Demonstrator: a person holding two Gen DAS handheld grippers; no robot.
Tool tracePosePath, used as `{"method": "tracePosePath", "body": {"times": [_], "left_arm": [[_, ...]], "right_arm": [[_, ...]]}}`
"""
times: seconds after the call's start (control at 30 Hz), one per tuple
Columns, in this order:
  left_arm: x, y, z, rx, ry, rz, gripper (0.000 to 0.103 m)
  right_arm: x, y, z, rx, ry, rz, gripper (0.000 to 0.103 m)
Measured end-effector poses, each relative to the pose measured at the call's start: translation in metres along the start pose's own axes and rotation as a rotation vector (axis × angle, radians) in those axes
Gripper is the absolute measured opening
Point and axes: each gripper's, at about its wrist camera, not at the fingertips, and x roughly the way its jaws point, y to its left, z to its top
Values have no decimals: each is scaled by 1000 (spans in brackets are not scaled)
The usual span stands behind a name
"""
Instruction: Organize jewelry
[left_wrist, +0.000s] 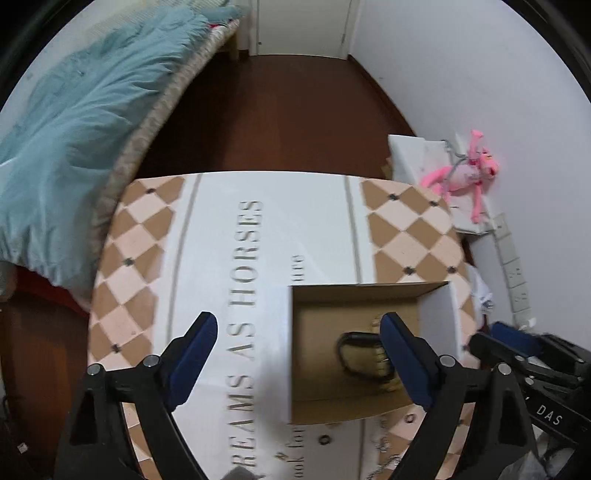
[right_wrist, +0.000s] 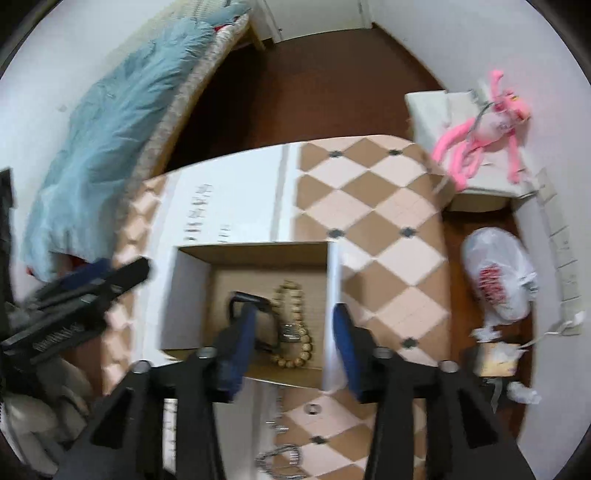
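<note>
- The table (left_wrist: 258, 221) with its checkered cloth fills both of my views, with the bed (left_wrist: 74, 129) at its left and a pink plush toy (right_wrist: 487, 122) against the wall on the right.
- The open cardboard box (right_wrist: 192, 284) sits on the cloth right below both of my claws; I judge it to be where the jewelry is being collected.
- Inside the box I see a black bangle (right_wrist: 240, 301) and, touching it, a string of beige beads (right_wrist: 295, 321), with something small and silvery between them that I cannot make out.
- More pieces lie loose on the cloth on the near side of the box: a small ring (right_wrist: 314, 408) and a silvery chain (right_wrist: 280, 456), so I judge the sorting only partly done.
- My left claw (left_wrist: 299, 354) points steeply down over the box's left wall, its jaws spread wide with nothing between them.
- My right claw (right_wrist: 295, 350) also points steeply down, jaws about half spread and empty, straddling the box's near right corner above the beads.
- The step I read here is the release into the box; both claws are clear of the pieces.
- Next I would draw back toward the near edge, pick the chain or the ring, and close gently, since both are thin and lie flat on cloth.
</note>
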Motion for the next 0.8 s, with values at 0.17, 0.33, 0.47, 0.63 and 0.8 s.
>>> {"method": "tracePosePath", "body": {"times": [0.17,0.33,0.47,0.63,0.8], "left_arm": [[4,5,-23,6,-28,69,101],[7,6,-47,5,-52,100,101],[4,5,-57,4,-70,128,101],[-7,1,-60,0,-98,127,101],[-29,0,-64,-1,-141,122,101]], "right_arm": [[16,6,-20,-58,8,-159,94],[27,9,-36,-67,3,-225,95],[27,12,-42,-60,-11,-245,95],[18,17,-46,-55,-34,-248,95],[-6,23,-51,-42,-87,-253,95]]}}
